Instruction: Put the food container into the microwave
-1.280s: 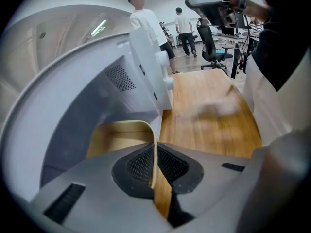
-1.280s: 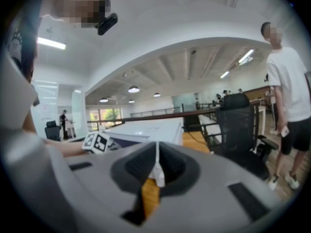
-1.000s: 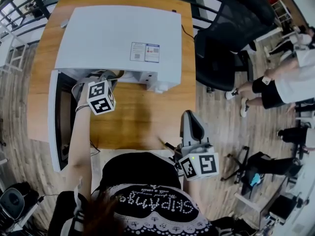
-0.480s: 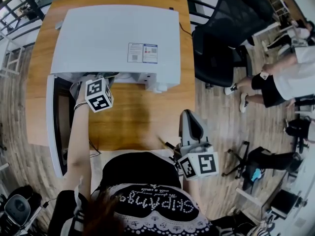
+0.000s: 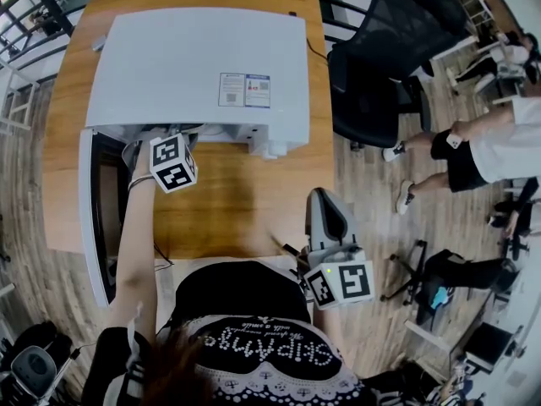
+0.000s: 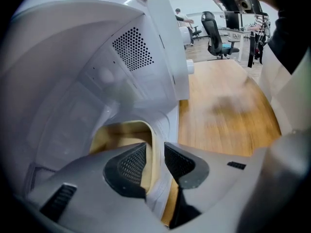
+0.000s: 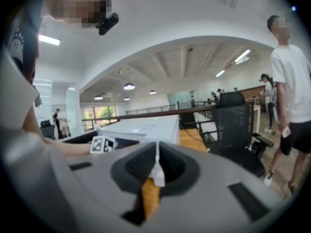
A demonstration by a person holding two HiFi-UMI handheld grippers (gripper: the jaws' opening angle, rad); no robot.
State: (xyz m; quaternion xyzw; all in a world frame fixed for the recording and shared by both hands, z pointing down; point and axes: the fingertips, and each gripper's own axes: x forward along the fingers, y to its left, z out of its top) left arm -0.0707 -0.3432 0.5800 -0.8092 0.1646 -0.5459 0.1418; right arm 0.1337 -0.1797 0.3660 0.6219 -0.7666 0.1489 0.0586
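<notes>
Left gripper (image 6: 154, 161): jaws have just been opening and now stand apart. One side wall of the food container (image 6: 124, 135) is in the gap, with daylight on both sides of it, so the pads are not pressing. The container is cream inside with a pale rim and sits within the microwave (image 5: 199, 57) cavity, by the wall next to the opening.

Only a slice of the container shows. The gripper body cuts off its base and near side, so I can't confirm it rests flat on the cavity floor, and its contents are unreadable.

Vent holes (image 6: 132, 47) are visible on the cavity wall above. The table (image 5: 245, 201) in the left gripper view is smeared and gives no detail.

Head view: the container is not visible at all, hidden under the microwave's top panel. The left jaws are hidden there too. Only the marker cube (image 5: 173, 163) and the forearm show at the cavity mouth. The door (image 5: 89, 218) is swung open to the left and seen edge-on.

Right gripper (image 7: 156, 174): jaws together. A thin white sliver sits along the seam, and I can't tell what it is. This gripper is held off the table's near right corner, close to the torso, well apart from the microwave.

Background: an office chair (image 5: 372, 83) stands beside the table, and a standing person (image 5: 499, 142) is cut off at the frame edge.
</notes>
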